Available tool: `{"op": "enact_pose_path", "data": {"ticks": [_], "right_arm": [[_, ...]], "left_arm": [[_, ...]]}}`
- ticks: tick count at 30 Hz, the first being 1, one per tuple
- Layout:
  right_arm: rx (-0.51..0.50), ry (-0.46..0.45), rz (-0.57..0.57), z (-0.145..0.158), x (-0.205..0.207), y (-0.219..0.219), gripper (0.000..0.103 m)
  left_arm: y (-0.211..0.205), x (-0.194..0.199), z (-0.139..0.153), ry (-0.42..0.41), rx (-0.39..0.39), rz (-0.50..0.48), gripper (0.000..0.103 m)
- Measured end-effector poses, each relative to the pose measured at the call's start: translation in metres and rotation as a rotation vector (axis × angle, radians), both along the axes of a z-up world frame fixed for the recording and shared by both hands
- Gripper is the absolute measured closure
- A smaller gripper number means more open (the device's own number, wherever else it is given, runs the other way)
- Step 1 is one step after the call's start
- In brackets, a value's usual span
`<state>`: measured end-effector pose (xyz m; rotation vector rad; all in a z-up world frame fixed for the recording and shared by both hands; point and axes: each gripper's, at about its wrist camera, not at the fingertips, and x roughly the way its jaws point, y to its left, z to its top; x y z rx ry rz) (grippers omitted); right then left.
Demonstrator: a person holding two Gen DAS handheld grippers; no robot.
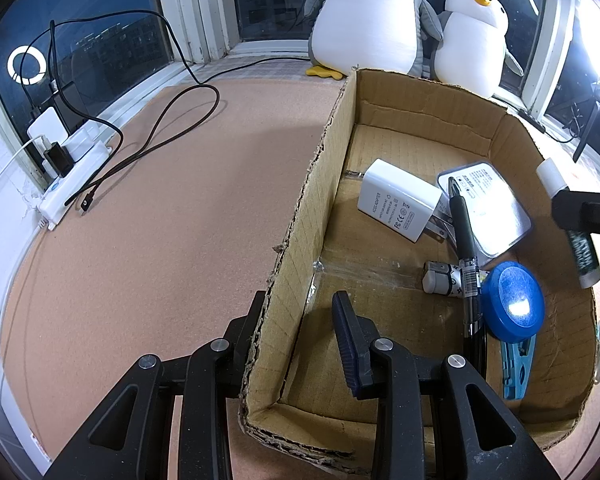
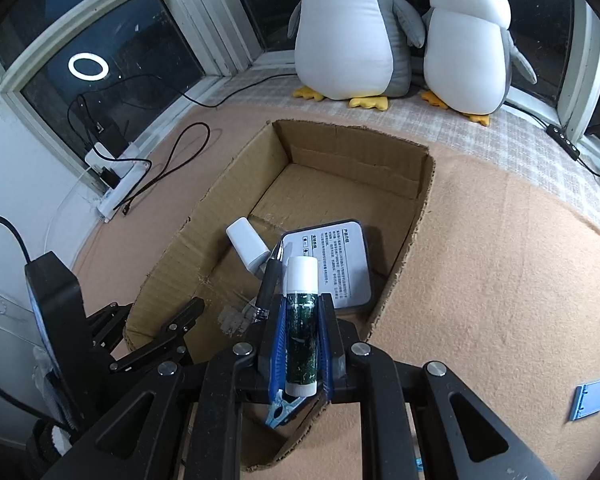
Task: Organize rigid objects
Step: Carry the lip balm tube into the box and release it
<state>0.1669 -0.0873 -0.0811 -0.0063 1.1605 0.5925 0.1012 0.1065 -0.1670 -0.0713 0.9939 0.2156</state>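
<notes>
An open cardboard box [image 1: 300,216] [image 2: 420,184] sits on the tan mat. Inside lie a white charger [image 1: 400,204] [image 2: 248,246], a black pen [image 1: 466,256] [image 2: 270,280], a flat grey case [image 1: 490,208] [image 2: 338,264], a blue round lid [image 1: 514,300], a small white-grey piece [image 1: 440,278] and a light-blue clip [image 1: 516,368] [image 2: 282,410]. My left gripper [image 1: 300,312] straddles the box's left wall near its front corner, one finger on each side. My right gripper [image 2: 302,332] is shut on a green tube with a white cap [image 2: 300,320] [image 1: 572,224], held above the box.
Two plush penguins [image 2: 348,28] [image 2: 466,40] stand behind the box by the window. A white power strip [image 1: 68,180] with black cables [image 1: 168,128] lies at the left. A small blue card [image 2: 590,398] lies on the mat at the right.
</notes>
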Motion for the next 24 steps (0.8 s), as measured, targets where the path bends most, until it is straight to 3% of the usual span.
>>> {"op": "enact_pose_path", "data": {"ticks": [9,11,13,14,24], "right_arm": [[-0.014,-0.002,0.019,-0.006,0.002,0.007,0.089],[-0.014,-0.011,0.025,-0.005,0.001,0.008,0.077],[-0.021,-0.026,0.026,-0.004,0.001,0.011,0.037],[-0.023,-0.047,0.022,-0.001,0.0,0.011,0.034],[-0.031,-0.056,0.014,0.003,-0.001,0.007,0.032]], "left_arm": [[0.0,0.0,0.0,0.0,0.0,0.0,0.068],[0.0,0.0,0.0,0.0,0.0,0.0,0.068],[0.0,0.0,0.0,0.001,0.0,0.0,0.068],[0.0,0.0,0.0,0.0,0.0,0.0,0.068],[0.0,0.0,0.0,-0.001,-0.001,0.0,0.068]]}}
